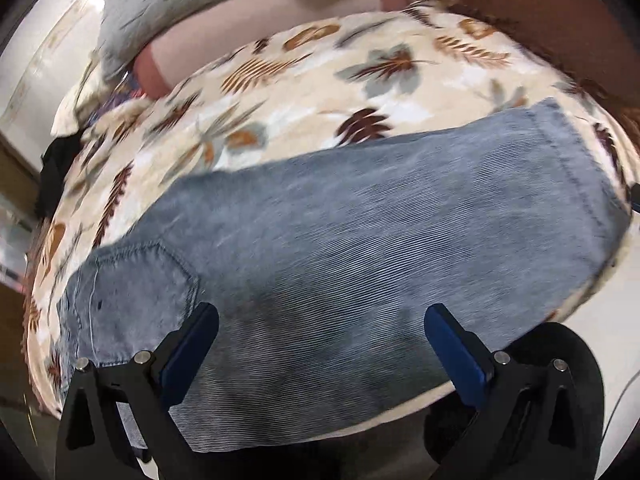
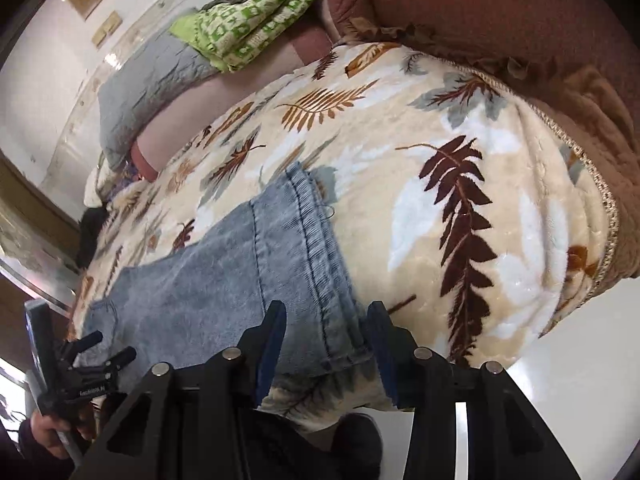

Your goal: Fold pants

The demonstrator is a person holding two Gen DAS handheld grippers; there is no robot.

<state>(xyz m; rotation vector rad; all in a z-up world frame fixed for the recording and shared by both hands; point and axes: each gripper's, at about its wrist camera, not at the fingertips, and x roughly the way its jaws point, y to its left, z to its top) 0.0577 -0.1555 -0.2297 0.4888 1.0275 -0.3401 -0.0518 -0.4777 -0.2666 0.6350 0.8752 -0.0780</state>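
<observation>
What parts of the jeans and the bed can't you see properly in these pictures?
- Jeans, left wrist view: the near edge is hidden behind the left gripper, and motion blur smears the denim.
- Jeans' waistband end, right wrist view: cut off behind the left gripper.
- Leaf-print blanket: its near edge is covered by the right gripper.
- Green patterned cloth: cut off by the top edge in the left wrist view.
</observation>
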